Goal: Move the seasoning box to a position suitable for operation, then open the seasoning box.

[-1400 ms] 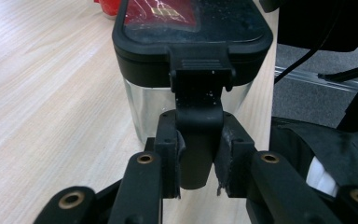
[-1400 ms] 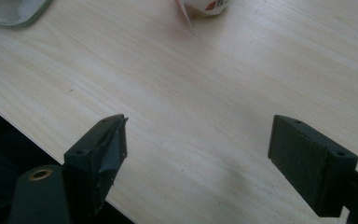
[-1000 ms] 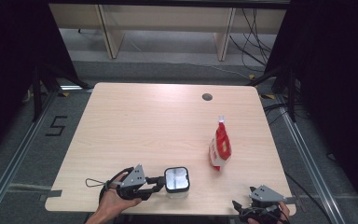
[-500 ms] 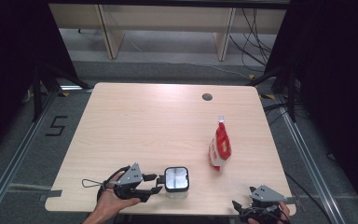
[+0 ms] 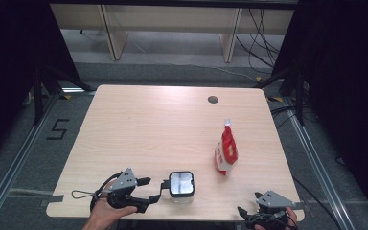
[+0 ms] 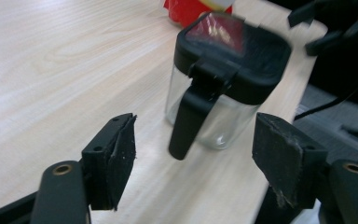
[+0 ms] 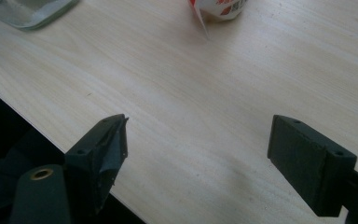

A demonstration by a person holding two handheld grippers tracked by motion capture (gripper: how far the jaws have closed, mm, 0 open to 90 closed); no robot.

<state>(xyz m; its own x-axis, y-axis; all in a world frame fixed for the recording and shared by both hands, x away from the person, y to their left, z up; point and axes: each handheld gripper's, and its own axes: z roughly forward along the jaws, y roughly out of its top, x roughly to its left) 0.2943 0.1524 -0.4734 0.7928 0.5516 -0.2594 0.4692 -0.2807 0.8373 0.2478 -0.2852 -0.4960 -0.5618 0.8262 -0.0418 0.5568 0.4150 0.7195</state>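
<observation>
At the table's near edge, the left gripper [image 5: 155,190], jaws just opened and empty, sits beside the lidded glass jar [image 5: 181,185], seemingly just released; next likely the idle, open right gripper [image 5: 243,212] fetches the red pouch [image 5: 226,153] at right.

Your right gripper [image 7: 198,154] hangs over the table [image 7: 223,84] with its jaws wide apart, one rising at the lower left of the frame, the other at the lower right, and nothing but bare wood between them. The left jaw sits right over the table's edge, which runs from the left side down towards the bottom middle; beyond it all is dark. At the upper left corner you have the clear bottom of a jar [image 7: 30,11], cut off by the frame. At the top, right of middle, sits the base of a red and white pouch [image 7: 216,8].
</observation>
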